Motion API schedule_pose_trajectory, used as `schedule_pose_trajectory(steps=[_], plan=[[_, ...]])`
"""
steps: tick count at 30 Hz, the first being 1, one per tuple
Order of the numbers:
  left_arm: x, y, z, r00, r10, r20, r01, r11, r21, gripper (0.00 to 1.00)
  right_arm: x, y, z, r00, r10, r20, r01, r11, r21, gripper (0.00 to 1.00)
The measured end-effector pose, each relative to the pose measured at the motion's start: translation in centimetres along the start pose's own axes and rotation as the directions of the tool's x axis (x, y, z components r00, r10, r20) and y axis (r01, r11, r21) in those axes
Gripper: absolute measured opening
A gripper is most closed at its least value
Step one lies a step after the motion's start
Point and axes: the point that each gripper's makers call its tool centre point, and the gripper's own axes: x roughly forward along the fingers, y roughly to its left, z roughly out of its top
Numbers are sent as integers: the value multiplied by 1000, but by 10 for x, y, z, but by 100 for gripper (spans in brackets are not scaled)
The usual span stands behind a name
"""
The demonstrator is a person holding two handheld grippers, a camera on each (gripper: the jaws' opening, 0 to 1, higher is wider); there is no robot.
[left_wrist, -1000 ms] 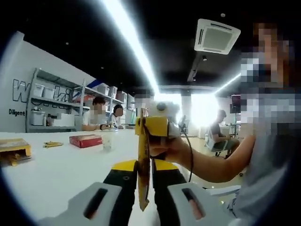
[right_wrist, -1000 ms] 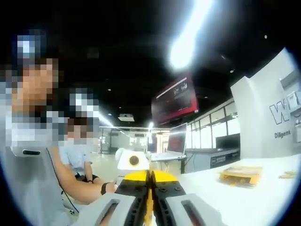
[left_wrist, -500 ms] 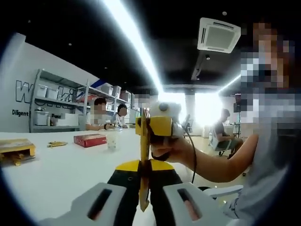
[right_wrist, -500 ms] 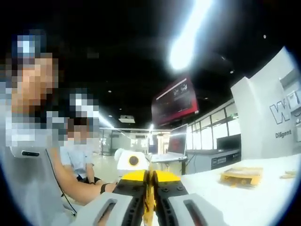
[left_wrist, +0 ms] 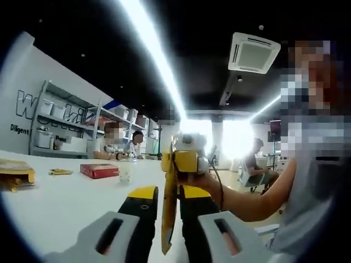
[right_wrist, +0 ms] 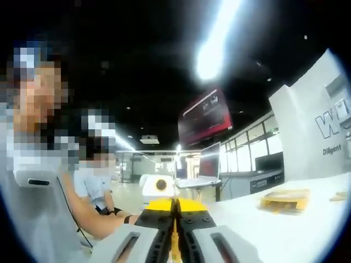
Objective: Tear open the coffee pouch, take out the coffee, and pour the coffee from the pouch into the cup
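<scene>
Left gripper first: my two jaws are pressed onto the coffee pouch, a thin yellow sachet seen edge-on, standing upright between them. Its lower end hangs down between the grey jaw housings; its top, toward twelve o'clock, runs up into the right gripper, which comes in facing me with a hand wrapped around its body. That far grip is partly masked by the yellow jaw tips, so I can't make out exactly how much pouch it has.

Over on the right gripper view, my right gripper's jaws are drawn together on a sliver of yellow pouch, barely visible in the seam between them. Whether the pouch is torn, I can't tell from either view.

At nine o'clock in the left gripper view, a white table carries a red box, a small clear cup, blurry, and a yellow box cut off by the edge. People sit beyond.
</scene>
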Motion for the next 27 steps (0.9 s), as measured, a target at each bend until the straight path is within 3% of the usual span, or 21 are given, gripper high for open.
schedule_pose_trajectory(steps=[3,4,7,8,10,13,16,19,21,22,25,27], plan=[[3,-8,1,999,-34,11,34,999,-8,17,0,4,2,1000,18,7,-18,1000,1,2],[5,-11,0,999,-41,7,41,999,-2,11,0,5,2,1000,28,10,-28,1000,3,3],[5,-6,0,1000,-22,-12,23,999,34,8,-1,8,1,999,49,1,-49,999,-15,6],[4,-3,-1,1000,-12,-25,12,1000,22,8,-1,6,-1,999,37,-14,-38,998,-56,8],[4,-3,-2,1000,-11,-26,11,1000,20,8,-1,9,-3,999,37,-33,-39,997,-65,16],[4,-2,-2,1000,-12,-29,12,1000,12,8,-2,8,-3,999,27,-35,-30,997,-69,14],[5,-3,-2,999,-15,-36,15,1000,16,8,-2,6,-2,999,12,-36,-14,998,-59,6],[4,-5,3,1000,-24,-6,24,1000,15,14,-1,6,2,1000,6,-21,-7,999,-42,2],[4,-6,10,999,-32,38,32,999,-4,30,-1,6,5,1000,7,-11,-8,999,-34,2],[4,-7,8,998,-46,35,47,998,-31,32,0,5,6,1000,8,-4,-8,1000,-30,2],[2,-4,-5,999,-27,-34,28,1000,8,14,1,4,6,1000,9,-9,-10,1000,-25,2],[2,-1,-2,1000,-13,-18,14,1000,19,11,2,3,6,1000,8,-6,-8,999,-38,3]])
